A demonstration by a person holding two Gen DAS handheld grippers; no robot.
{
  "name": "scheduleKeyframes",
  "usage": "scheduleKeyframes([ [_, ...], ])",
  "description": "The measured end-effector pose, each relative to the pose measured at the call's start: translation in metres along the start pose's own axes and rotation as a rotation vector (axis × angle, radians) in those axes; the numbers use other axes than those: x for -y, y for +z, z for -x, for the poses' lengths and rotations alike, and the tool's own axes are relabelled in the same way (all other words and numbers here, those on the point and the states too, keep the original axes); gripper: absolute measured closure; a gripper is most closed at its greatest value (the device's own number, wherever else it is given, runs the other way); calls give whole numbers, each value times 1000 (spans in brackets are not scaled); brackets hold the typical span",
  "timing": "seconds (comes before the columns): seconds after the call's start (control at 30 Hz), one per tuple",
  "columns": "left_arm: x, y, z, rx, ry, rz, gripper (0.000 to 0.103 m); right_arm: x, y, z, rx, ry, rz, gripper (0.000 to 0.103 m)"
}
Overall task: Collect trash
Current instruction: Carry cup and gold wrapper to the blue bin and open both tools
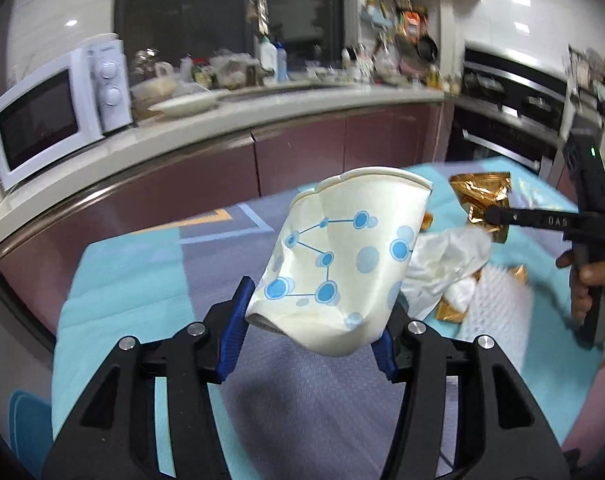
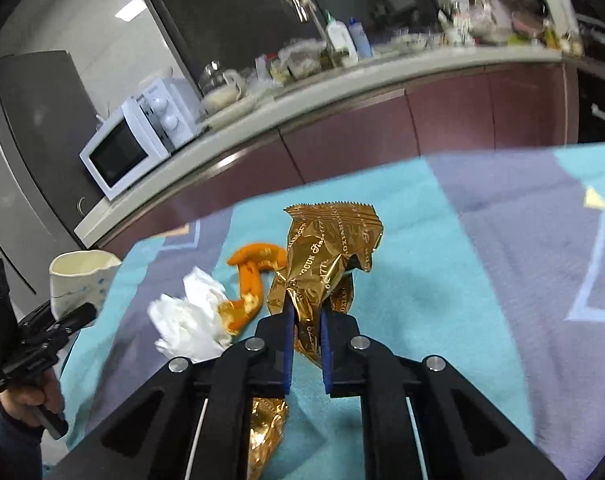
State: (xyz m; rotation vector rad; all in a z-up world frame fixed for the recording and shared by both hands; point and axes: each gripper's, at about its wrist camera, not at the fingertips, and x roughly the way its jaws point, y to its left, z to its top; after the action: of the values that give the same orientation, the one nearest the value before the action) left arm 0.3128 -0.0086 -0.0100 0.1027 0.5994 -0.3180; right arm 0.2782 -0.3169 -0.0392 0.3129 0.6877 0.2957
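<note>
Both hauls up: left gripper (image 1: 310, 332) pinching the crumpled paper cup (image 1: 338, 256), right gripper (image 2: 306, 344) clamping 1 gold wrapper (image 2: 326, 256); next, probably a bin, none visible

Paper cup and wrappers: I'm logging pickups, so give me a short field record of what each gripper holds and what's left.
left gripper: shut on dented paper cup, lifted and tilted
right gripper: shut on gold foil wrapper
left on cloth: crumpled tissue, orange peel, second gold wrapper
surface: teal patterned cloth
</note>
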Motion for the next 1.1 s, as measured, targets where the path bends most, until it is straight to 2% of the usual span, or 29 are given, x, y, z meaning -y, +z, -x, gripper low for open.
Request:
scheduleKeyframes([
  [0.13,-12,-3,53,83,16,70,51,-30,4,43,113,-2,85,94],
  [0.27,-24,-11,111,168,52,128,51,-70,0,84,207,51,164,94],
  [0.4,-32,-24,167,227,118,158,51,-113,-12,108,257,108,253,94],
  [0.53,-43,-43,219,270,186,185,51,-158,-27,119,268,182,331,94],
  [0.67,-60,-65,267,299,258,224,51,-198,-40,114,248,251,394,94],
  [0.87,-97,-107,319,304,365,297,51,-268,-58,75,148,393,465,94],
  [1.0,-134,-139,333,272,413,365,51,-325,-68,28,26,471,522,94],
  [1.1,-168,-165,328,224,439,428,51,-365,-77,-11,-68,501,564,94],
])
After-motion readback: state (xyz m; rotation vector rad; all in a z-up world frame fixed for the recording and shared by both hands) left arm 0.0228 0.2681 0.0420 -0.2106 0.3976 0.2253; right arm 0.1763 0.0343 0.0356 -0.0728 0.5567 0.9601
